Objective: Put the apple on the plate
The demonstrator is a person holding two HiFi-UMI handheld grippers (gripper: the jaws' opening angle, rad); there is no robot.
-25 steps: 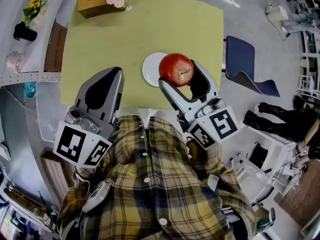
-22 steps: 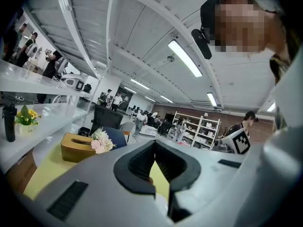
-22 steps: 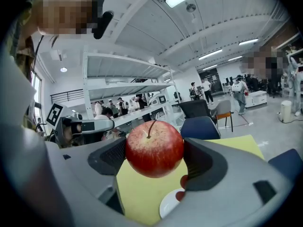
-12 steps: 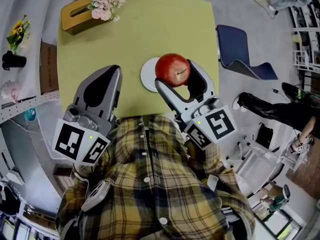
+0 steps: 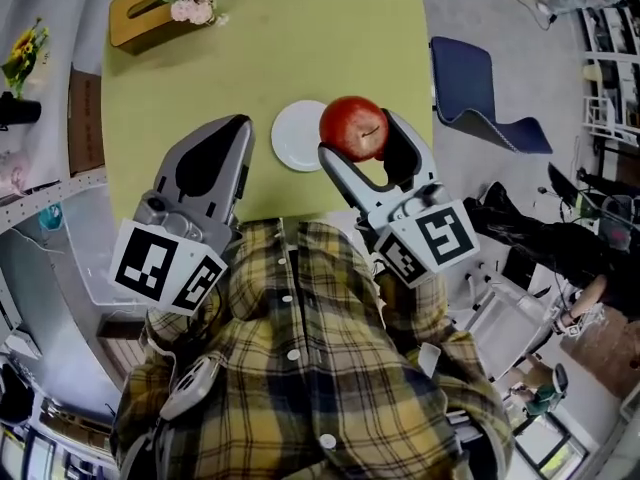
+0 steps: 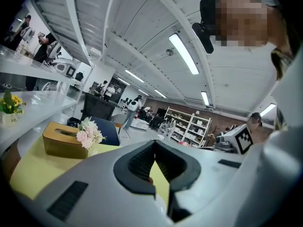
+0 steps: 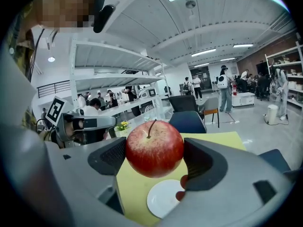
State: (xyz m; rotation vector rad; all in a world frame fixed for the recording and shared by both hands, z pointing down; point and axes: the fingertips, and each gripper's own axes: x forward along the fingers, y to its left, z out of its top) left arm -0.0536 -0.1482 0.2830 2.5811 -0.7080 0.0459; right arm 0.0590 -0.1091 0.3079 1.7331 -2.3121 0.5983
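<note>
Apple [image 7: 154,148] clamped between right gripper [image 7: 155,159] jaws, raised beside plate [image 7: 163,200]; left gripper [image 6: 155,155] jaws together

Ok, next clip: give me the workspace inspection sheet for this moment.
Surface: yellow-green table.
Job's things: red apple held in the air beside the white plate, not on it; the plate has nothing on it.
Clutter: tissue box with pink flowers at the far left corner.
Grippers: right gripper shut on the apple; left gripper shut, holding nothing.
Cables: nothing seen.
Surroundings: blue chair right of the table; people far off.
</note>
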